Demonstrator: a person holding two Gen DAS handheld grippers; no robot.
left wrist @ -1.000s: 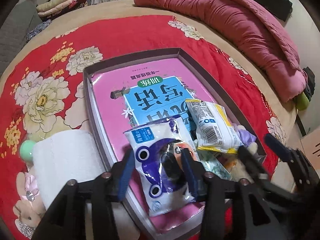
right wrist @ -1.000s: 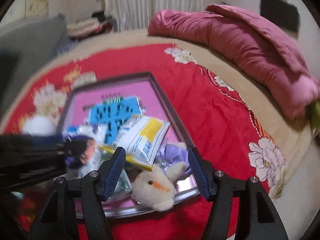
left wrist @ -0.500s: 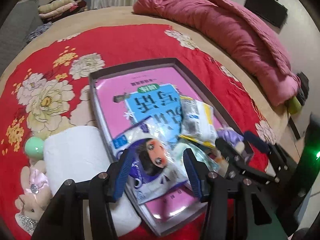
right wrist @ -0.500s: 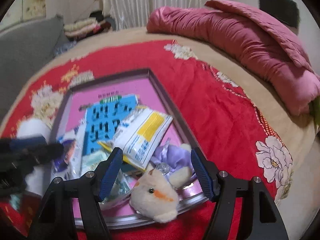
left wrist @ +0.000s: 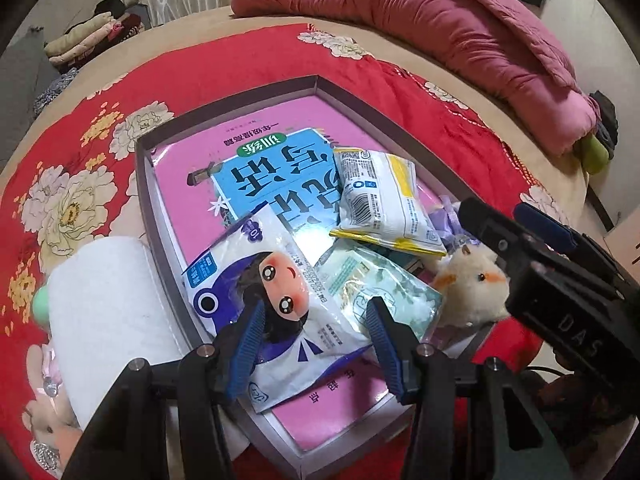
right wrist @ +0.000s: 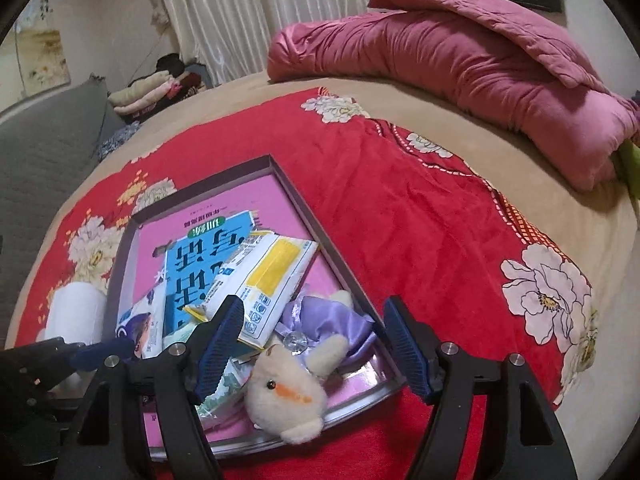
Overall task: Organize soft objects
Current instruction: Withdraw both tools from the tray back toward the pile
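Note:
A grey-rimmed tray [left wrist: 144, 184] on the red flowered bedspread holds a pink and blue book, a yellow-white packet [left wrist: 380, 196] and a pale green packet [left wrist: 380, 292]. My left gripper [left wrist: 316, 344] is shut on a white and purple tissue packet [left wrist: 280, 300] printed with a cartoon face, held low over the tray's near end. A cream plush toy [right wrist: 288, 396] in a purple satin dress lies over the tray's near right corner. My right gripper [right wrist: 314, 348] stands open around the toy, its pads clear of it. From the right wrist, the left gripper [right wrist: 92, 354] shows at lower left.
A white paper roll [left wrist: 104, 300] lies left of the tray, with a mint-green ball [left wrist: 40, 300] and a small plush bunny [left wrist: 44, 420] beside it. A rolled pink duvet [left wrist: 460, 32] fills the far right of the bed. Folded clothes [left wrist: 92, 36] sit at the back left.
The left gripper has carried the tissue packet toward the tray's near left and turned it slantwise. The right gripper's jaws have spread a little wider; the plush toy has stayed in place.

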